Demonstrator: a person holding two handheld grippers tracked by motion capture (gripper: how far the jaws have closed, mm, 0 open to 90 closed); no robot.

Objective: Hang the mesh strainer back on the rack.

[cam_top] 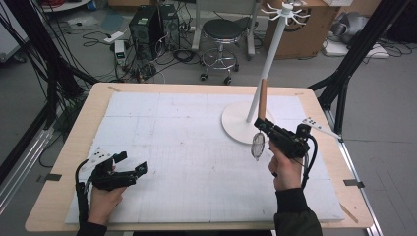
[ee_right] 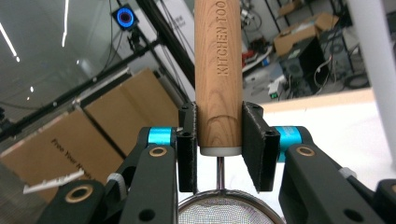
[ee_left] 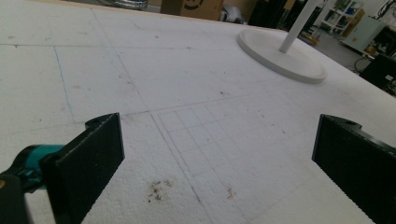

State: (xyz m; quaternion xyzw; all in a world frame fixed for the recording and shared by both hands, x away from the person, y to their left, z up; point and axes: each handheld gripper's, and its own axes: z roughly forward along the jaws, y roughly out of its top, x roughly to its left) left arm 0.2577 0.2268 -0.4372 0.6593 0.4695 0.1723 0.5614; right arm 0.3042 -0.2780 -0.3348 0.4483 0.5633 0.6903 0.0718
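Fig. Person at a table w/ a two-jaw gripper in each hand; a mesh strainer w/ wooden handle is in hand near a white hanging stand.

R gripper point(cam_top: 260, 126): jaws pressed onto the wooden handle point(ee_right: 218, 74) of the strainer point(cam_top: 257, 145), pinching it at its lower end, just above the metal neck. In the right gripper view the handle rises straight up between the jaws, its printed lettering running along its length, and the mesh bowl point(ee_right: 224, 212) hangs below. In the high view the handle's long axis stands near upright, bowl down, held off the white foam mat point(cam_top: 162, 147).

Stand point(cam_top: 273, 64): round base point(cam_top: 237, 125) on the mat's far right part, pole leaning up toward the far edge, ring of hooks point(cam_top: 286, 12) at top. Handle sits just beside the pole, on the person's side of it; whether they touch can't be told. Hooks lie well above the handle's top end.

L gripper point(cam_top: 129, 167): jaws spread wide, nothing between them, low over the mat's near left, well apart from the stand. In the left gripper view the base point(ee_left: 280, 56) lies far ahead and to the right.

Key relation: target hooks are up and slightly beyond the strainer, along the handle's own axis; R hand is much the nearer. Judged next move: a lift along that axis, w/ the hanging end brought to a hook; whether the handle has a loop or hole isn't visible
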